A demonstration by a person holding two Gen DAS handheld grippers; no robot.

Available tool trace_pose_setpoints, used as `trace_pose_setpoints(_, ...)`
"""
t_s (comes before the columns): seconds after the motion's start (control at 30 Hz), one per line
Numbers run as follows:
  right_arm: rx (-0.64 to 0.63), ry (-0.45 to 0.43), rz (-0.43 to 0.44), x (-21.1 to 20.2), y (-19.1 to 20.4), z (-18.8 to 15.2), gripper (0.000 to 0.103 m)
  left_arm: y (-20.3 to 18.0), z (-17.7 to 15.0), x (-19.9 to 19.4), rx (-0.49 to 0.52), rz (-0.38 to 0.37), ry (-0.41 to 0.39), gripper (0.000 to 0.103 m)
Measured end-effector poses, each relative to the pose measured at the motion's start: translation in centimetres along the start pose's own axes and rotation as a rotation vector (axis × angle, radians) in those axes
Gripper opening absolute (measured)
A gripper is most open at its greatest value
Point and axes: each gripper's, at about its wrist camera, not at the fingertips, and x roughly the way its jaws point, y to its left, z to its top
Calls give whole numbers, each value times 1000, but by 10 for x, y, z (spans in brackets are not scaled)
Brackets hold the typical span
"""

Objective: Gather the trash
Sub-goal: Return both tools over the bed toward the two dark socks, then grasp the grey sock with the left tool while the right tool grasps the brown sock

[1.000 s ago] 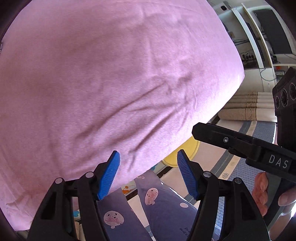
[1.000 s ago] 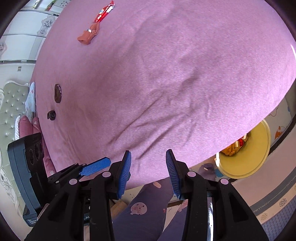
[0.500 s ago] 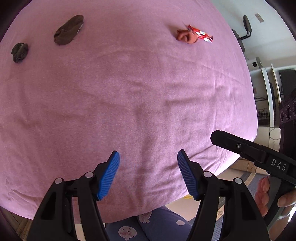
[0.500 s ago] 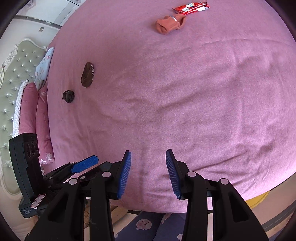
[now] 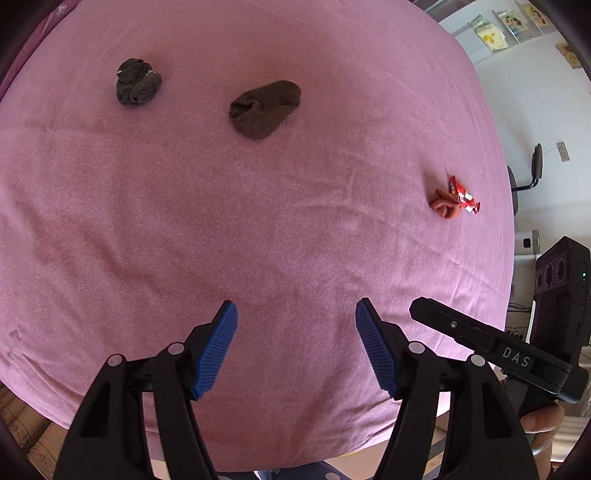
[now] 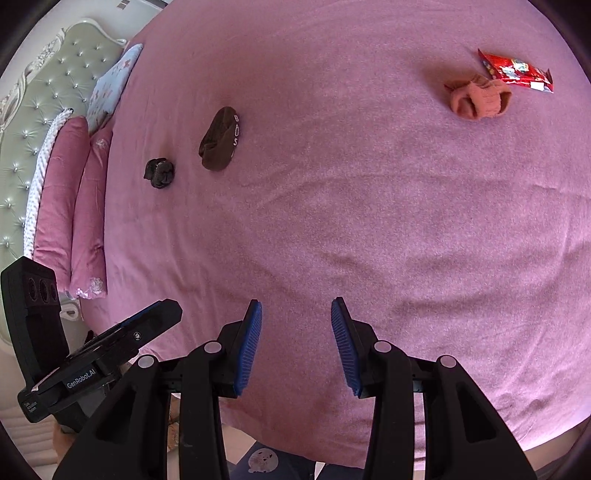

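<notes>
A red snack wrapper point(image 6: 517, 72) point(image 5: 466, 195) lies on the pink bed point(image 6: 369, 229) point(image 5: 258, 229) far to the right, touching a rolled orange sock point(image 6: 480, 98) point(image 5: 445, 205). A brown sock point(image 5: 264, 109) point(image 6: 221, 138) and a dark balled sock point(image 5: 137, 81) point(image 6: 159, 172) lie further left. My left gripper point(image 5: 296, 345) hovers open over the near part of the bed, nothing between its blue pads. My right gripper point(image 6: 295, 345) is also open and empty, jaws narrower, well short of the wrapper. Each gripper shows at the edge of the other's view.
Pink pillows point(image 6: 70, 206) and a light blue pillow point(image 6: 110, 79) lean against a green tufted headboard point(image 6: 33, 122) at the left. A white wall with pictures point(image 5: 491, 31) and an office chair point(image 5: 532, 173) stand beyond the bed's right side. The bed's near edge runs below both grippers.
Both grippers have swung from the bed's edge, floor and yellow bin onto the bed top. The socks and wrapper have come into view and grown nearer. Both stayed empty.
</notes>
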Motion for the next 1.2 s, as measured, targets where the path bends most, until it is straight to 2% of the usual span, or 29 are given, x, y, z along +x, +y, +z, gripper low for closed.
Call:
trace_pose_setpoints(0.4, -49, 0, -15, 54, 64, 72, 40, 75, 75, -2, -89, 16, -45, 67)
trace_pose_setpoints(0.8, -16, 20, -26, 116, 83, 141, 40, 137, 147, 24, -150, 6, -47, 67)
trace_pose_setpoints(1.07, 15, 37, -30, 147, 92, 172, 40, 166, 176, 38, -193, 1, -43, 67)
trace_pose_setpoints(1.2, 28, 48, -25, 156, 95, 181, 44, 173, 186, 44, -200, 2, -36, 67)
